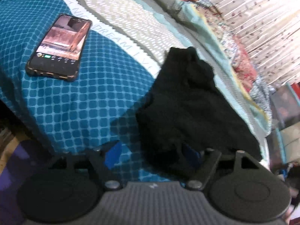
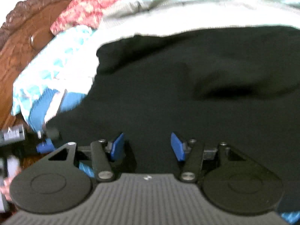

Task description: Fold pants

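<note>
The black pants lie bunched on the bed, reaching from the middle of the left wrist view down to my left gripper. Its blue fingers stand wide apart, and the cloth lies over the right one without being pinched. In the right wrist view the black pants fill most of the frame. My right gripper is open, its blue fingers apart just above the flat cloth. The other gripper's blue finger shows at the left edge.
A phone with its screen lit lies on the teal checked bedspread at the upper left. Patterned bedding is piled at the back right. A carved wooden headboard stands at the left in the right wrist view.
</note>
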Demonstrator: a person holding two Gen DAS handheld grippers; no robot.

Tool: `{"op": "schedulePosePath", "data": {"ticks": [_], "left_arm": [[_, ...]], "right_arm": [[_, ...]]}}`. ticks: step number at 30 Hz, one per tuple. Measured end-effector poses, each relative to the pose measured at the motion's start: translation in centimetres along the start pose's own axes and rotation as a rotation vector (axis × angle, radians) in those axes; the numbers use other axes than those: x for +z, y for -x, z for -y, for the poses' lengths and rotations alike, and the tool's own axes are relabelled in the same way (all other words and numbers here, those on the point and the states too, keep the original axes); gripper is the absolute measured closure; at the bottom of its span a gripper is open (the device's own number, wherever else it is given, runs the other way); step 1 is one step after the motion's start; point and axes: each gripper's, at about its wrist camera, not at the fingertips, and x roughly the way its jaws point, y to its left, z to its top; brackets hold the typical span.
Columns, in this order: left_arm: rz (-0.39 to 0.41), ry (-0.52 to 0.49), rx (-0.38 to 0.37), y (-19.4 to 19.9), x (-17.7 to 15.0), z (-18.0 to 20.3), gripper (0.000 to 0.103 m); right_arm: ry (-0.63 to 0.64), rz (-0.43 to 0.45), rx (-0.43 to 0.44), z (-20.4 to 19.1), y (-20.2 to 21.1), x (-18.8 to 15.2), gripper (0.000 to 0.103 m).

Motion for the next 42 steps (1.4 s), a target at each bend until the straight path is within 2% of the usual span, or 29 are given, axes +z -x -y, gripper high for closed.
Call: {"op": "schedulePosePath", "data": {"ticks": [4,8,10,14,15,16,17,18,22,23,25,26,27,28,29,32,34,37,38,39,42], "left_arm": [[0.000,-0.020,-0.038,0.2,-0.1,0.4,0.030],[-0.007,-0.039,-0.044,0.3,-0.2,0.4,0.030],[-0.012,-0.023,-0.043,0.5,-0.1,0.0,0.030],[-0.025,-0.004,-0.036,0.5,0.1,-0.6,0.030],[-0.029,-0.005,-0.034,0.4,0.1,-0.6,0.030],[-0.033,-0.008,-0.032,0.4,0.2,-0.6,0.030],[-0.039,-0.011,-0.030,0.2,0.2,-0.5,0.030],[-0.044,-0.014,-0.029,0.0,0.2,-0.4,0.030],[-0.061,-0.023,-0.028,-0.9,0.7,-0.2,0.028],[-0.063,-0.022,-0.029,-1.2,0.8,-0.2,0.028],[-0.067,-0.020,-0.035,-1.6,1.1,-0.1,0.025],[-0.067,-0.021,-0.038,-1.8,1.3,0.0,0.024],[-0.066,-0.023,-0.040,-2.0,1.4,0.2,0.023],[-0.061,-0.027,-0.044,-2.0,1.5,0.4,0.023],[-0.057,-0.031,-0.052,-2.1,1.7,0.5,0.023],[-0.044,-0.024,-0.080,-2.0,2.1,0.7,0.023],[-0.042,-0.008,-0.097,-2.0,2.4,0.5,0.023],[-0.031,0.035,-0.123,-1.6,2.9,-0.3,0.023],[-0.024,0.048,-0.128,-1.2,3.0,-0.7,0.023],[-0.013,0.059,-0.132,-0.7,3.1,-1.2,0.023],[0.023,0.080,-0.137,1.1,3.2,-2.8,0.023]], "right_arm": [[0.081,0.066,-0.003,-2.0,-0.9,5.5,0.045],[0.240,0.116,-0.002,-5.9,-4.4,10.8,0.042],[0.323,0.107,-0.010,-7.7,-7.6,12.8,0.037],[0.430,0.034,-0.066,-9.3,-14.5,15.2,0.037],[0.469,0.001,-0.090,-9.4,-16.0,15.2,0.051],[0.502,-0.039,-0.125,-9.1,-17.5,15.2,0.077],[0.514,-0.074,-0.176,-8.8,-19.3,15.4,0.097],[0.494,-0.070,-0.214,-7.8,-20.2,15.8,0.097],[0.273,0.080,-0.364,-3.7,-20.4,19.0,0.097],[0.244,0.098,-0.388,-2.9,-20.4,19.4,0.097],[0.271,0.073,-0.415,-2.3,-21.0,19.3,0.092],[0.297,0.046,-0.411,-2.0,-21.3,19.0,0.080],[0.320,0.022,-0.417,-1.8,-21.5,18.8,0.064],[0.322,0.037,-0.434,-1.6,-21.0,18.8,0.058],[0.292,0.067,-0.424,-1.2,-20.0,18.8,0.053],[0.163,0.137,-0.297,0.1,-15.9,18.6,0.054],[0.149,0.183,-0.186,-0.3,-12.8,17.8,0.053],[0.261,0.178,0.042,-1.8,-8.9,15.0,0.049],[0.311,0.161,0.110,-2.5,-7.9,13.9,0.043],[0.362,0.143,0.168,-3.2,-6.9,12.6,0.038],[0.461,0.066,0.287,-5.0,-5.7,9.1,0.030]]}}
